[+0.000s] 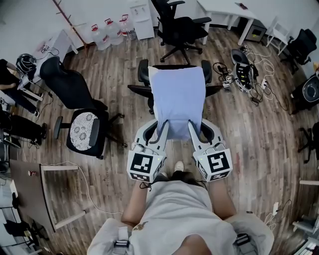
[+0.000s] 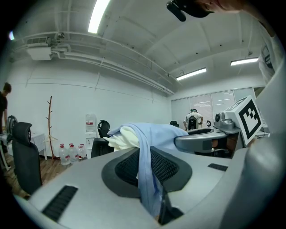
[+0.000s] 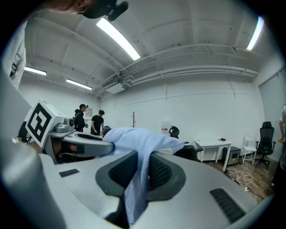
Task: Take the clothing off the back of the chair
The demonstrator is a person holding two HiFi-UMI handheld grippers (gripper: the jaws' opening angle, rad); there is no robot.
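So the clothing (image 1: 178, 94), a light blue top, hangs over the back of the black chair (image 1: 143, 69) in the middle of the wood floor (image 1: 259, 129), and its near edge stretches out toward the person (image 1: 174, 209) holding the tools. The left claw (image 1: 162, 128) is squeezed nearly together on the near left corner of the fabric. The right claw (image 1: 193, 127) does the same on the near right corner, so each one has a fold of blue cloth clamped between its dark ribbed pads. The two claws sit side by side, pretty much level, with the cloth spanning between them and the chair back. From the left gripper view you can also spot a cream-white layer (image 2: 120, 139) peeking out under the blue where it bunches up. Around it there's a second chair (image 1: 84, 132) with a patterned seat cushion off to the left. A third chair (image 1: 180, 25) stands at the far end, and a few water jugs (image 1: 107, 32) sit on the floor at the far left. A white counter (image 1: 224, 9) is at the far right and a mess of cables (image 1: 249, 69) lies on the floor to the right. In the right gripper view two people (image 3: 89, 120) stand way off by the far wall, and the left gripper view catches a bare coat stand (image 2: 49, 127) near the jugs.
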